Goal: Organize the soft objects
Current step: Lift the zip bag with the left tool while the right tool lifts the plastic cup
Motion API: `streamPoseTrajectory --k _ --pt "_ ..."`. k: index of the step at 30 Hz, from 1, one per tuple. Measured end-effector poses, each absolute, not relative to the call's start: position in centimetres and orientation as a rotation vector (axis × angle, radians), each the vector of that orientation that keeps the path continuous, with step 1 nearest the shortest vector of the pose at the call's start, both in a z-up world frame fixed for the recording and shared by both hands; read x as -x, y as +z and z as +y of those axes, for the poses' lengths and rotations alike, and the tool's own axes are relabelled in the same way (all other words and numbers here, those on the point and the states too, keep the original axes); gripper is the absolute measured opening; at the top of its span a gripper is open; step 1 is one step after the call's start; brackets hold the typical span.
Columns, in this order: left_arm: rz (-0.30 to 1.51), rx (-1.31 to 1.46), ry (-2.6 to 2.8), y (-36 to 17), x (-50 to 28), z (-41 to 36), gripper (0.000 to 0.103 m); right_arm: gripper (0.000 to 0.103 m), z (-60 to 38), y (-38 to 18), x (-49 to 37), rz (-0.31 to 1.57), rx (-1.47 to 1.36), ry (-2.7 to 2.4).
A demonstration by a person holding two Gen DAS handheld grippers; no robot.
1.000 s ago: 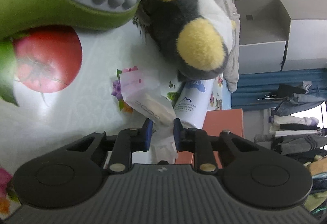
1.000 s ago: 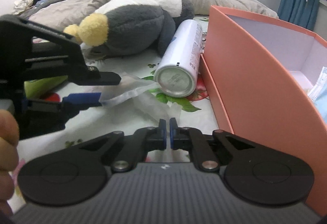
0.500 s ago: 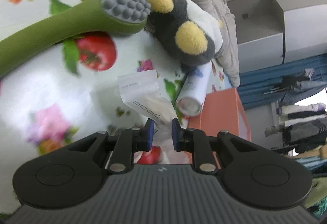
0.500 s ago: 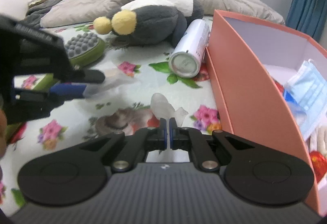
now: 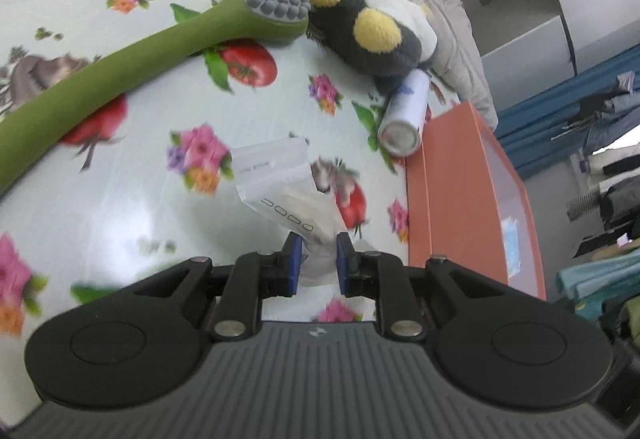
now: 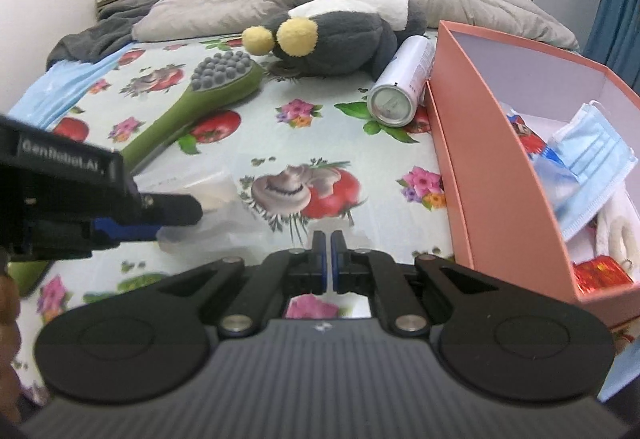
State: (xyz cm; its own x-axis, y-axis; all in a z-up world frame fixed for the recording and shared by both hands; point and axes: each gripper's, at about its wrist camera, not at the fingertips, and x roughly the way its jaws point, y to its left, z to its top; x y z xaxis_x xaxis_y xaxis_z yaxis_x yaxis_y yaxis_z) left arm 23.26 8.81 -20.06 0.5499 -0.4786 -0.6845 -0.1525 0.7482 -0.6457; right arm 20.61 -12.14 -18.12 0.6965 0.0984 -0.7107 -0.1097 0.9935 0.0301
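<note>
The left claw pinches the bag, the box lying to its right, nearer the empty, pressed-together right claw.

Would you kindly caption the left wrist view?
Left gripper holding a clear plastic bag above the floral tablecloth, near the pink box.

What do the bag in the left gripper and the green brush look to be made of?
Bag: thin clear plastic film, glossy and crumpled, the tablecloth showing through. Green brush: likely matte silicone or rubber, with a smooth curved handle and grey rounded nubs. The left gripper pinches the bag.
</note>
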Motion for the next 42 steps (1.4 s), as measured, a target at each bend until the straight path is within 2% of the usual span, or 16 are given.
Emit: streamPoseTrajectory --k 12,19,20,21,22,23,34,42 --pt "1.005 0.598 -0.215 -18.9 -17.6 6.7 0.021 0.007 -13.2 -17.2 -15.7 0.823 -0.025 0.245" --pt "0.994 0.571 -0.202 -18.7 -17.0 6.7 0.021 0.01 -13.8 -17.3 -17.5 0.791 0.021 0.214" --pt "0.993 0.57 -0.2 -18.7 -17.1 6.7 0.021 0.022 -13.8 -17.5 -17.9 0.798 0.025 0.211" --pt "0.992 0.567 -0.198 -18.7 -17.1 6.8 0.021 0.043 -13.9 -17.7 -18.3 0.8 0.024 0.212" --pt "0.994 0.564 -0.195 -18.7 -17.1 6.8 0.021 0.049 -13.9 -17.9 -18.7 0.8 0.023 0.216" --pt "0.995 0.564 -0.194 -18.8 -17.1 6.8 0.021 0.051 -13.9 -18.1 -18.9 0.798 0.027 0.218" --pt "0.987 0.516 -0.178 -18.3 -16.8 6.5 0.021 0.049 -13.5 -20.9 -22.4 0.838 0.077 0.188" --pt "0.987 0.489 -0.173 -18.3 -16.7 6.2 0.021 0.044 -13.4 -22.7 -23.6 0.902 0.079 0.198"
